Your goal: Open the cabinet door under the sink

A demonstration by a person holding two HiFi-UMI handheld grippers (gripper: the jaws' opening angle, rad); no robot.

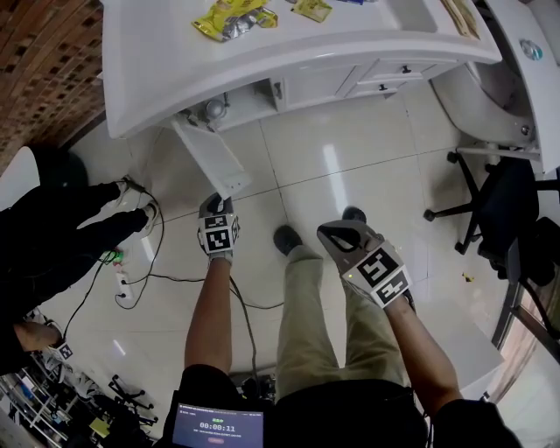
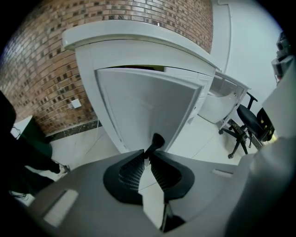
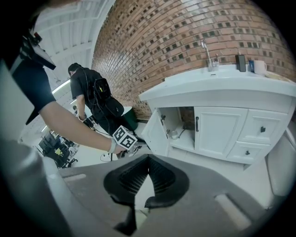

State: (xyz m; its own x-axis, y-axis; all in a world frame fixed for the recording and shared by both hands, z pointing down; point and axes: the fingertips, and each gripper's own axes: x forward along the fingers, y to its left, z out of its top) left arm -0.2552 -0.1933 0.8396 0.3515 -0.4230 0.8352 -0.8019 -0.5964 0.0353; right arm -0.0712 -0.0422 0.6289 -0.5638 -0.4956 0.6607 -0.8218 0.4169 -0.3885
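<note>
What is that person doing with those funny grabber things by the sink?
A person holds a hand-held gripper in each hand. The left hand-held gripper is clamped on the black handle of the white cabinet door under the sink, and that door stands wide open. The right hand-held gripper is shut and holds nothing.
</note>
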